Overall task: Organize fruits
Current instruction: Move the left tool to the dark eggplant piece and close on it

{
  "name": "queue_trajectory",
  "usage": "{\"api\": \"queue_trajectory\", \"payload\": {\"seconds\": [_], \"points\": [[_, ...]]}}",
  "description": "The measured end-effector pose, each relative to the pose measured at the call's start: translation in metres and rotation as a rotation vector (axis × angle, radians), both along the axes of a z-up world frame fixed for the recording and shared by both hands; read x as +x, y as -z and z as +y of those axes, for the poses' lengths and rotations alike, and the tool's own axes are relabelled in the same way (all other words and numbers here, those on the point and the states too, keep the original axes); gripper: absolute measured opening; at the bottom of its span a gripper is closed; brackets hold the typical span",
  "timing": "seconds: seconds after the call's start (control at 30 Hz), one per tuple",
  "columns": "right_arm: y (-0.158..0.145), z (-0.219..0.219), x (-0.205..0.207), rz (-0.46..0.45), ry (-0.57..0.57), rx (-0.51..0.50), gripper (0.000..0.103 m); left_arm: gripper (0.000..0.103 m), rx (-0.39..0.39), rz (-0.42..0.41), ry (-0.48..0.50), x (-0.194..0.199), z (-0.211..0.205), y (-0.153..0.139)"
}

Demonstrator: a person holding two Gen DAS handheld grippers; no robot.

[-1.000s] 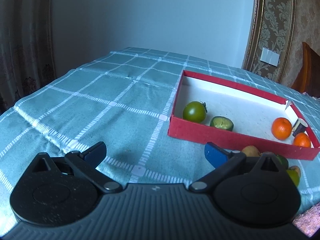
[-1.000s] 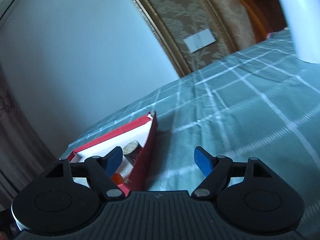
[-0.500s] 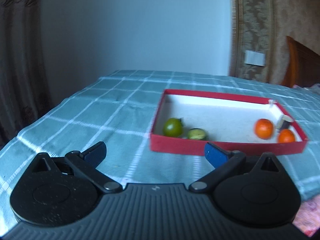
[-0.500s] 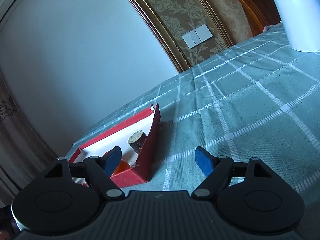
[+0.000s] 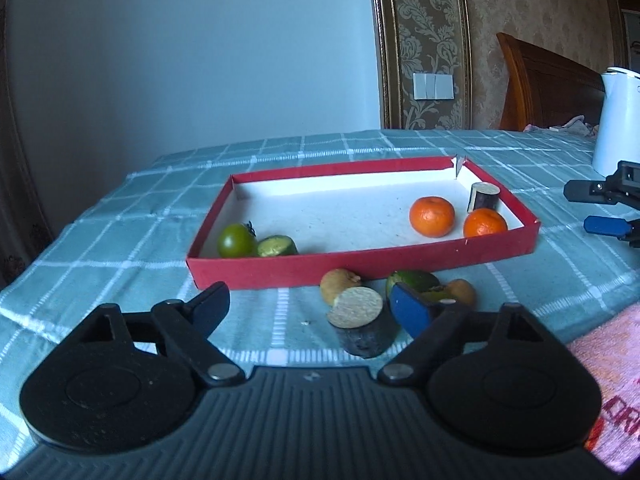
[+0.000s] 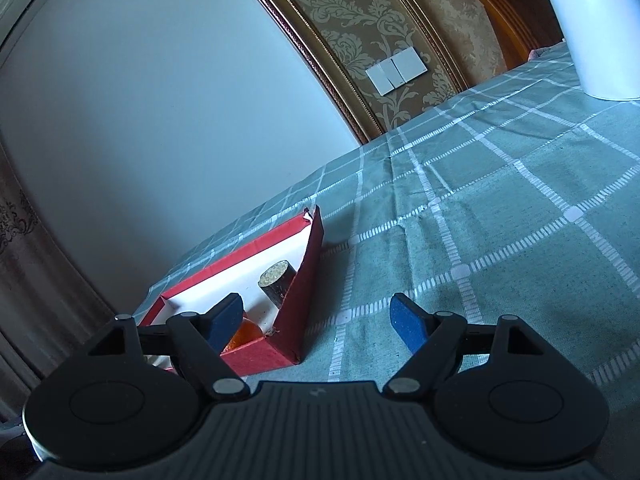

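Note:
A red box (image 5: 360,266) with a white floor lies on the checked cloth. Inside are a green tomato (image 5: 235,241), a cut green piece (image 5: 277,246), two oranges (image 5: 432,216) (image 5: 485,223) and a dark cut cylinder (image 5: 483,196). In front of the box lie a brown fruit (image 5: 340,280), a dark cylinder piece (image 5: 362,326), a green fruit (image 5: 414,280) and another brown fruit (image 5: 462,290). My left gripper (image 5: 310,306) is open and empty, just short of these. My right gripper (image 6: 316,318) is open and empty beside the box's right corner (image 6: 296,312); it also shows in the left wrist view (image 5: 608,210).
A white kettle (image 5: 618,120) stands at the far right of the table. A pink towel (image 5: 612,376) lies at the near right edge. A wooden headboard (image 5: 548,84) and a wall with switches (image 5: 434,86) are behind.
My left gripper has pulled back and swung right, so the loose fruits in front of the box and the right gripper come into view. The right gripper has tilted and drawn slightly nearer the box corner.

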State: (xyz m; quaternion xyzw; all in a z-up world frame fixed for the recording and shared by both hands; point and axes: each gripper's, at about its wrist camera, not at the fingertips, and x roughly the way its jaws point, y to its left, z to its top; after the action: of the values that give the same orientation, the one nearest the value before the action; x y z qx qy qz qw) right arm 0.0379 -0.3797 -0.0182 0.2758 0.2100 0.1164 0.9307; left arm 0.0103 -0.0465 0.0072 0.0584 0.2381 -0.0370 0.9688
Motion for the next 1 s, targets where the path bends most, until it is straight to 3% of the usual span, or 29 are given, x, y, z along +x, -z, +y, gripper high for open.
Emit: {"api": "queue_trajectory", "payload": {"seconds": [0.2, 0.37, 0.47, 0.7, 0.87, 1.0], "points": [[0.000, -0.001, 0.000, -0.002, -0.001, 0.011, 0.081, 0.085, 0.008, 0.041, -0.013, 0.012, -0.005, 0.009], [0.000, 0.000, 0.000, -0.002, -0.002, 0.012, 0.081, 0.070, -0.004, 0.063, 0.005, 0.016, -0.006, 0.012], [0.000, 0.000, 0.000, -0.001, -0.003, 0.011, 0.081, 0.069, 0.025, 0.054, 0.010, 0.015, -0.011, 0.013], [0.000, 0.000, 0.000, -0.001, -0.003, 0.011, 0.081, 0.053, 0.025, 0.046, 0.029, 0.015, -0.014, 0.013], [0.000, 0.000, 0.000, -0.001, -0.002, 0.011, 0.081, 0.036, 0.021, 0.045, 0.034, 0.013, -0.014, 0.013], [0.000, -0.001, 0.000, -0.001, -0.002, 0.011, 0.081, 0.036, 0.026, 0.043, 0.031, 0.011, -0.015, 0.013]]}}
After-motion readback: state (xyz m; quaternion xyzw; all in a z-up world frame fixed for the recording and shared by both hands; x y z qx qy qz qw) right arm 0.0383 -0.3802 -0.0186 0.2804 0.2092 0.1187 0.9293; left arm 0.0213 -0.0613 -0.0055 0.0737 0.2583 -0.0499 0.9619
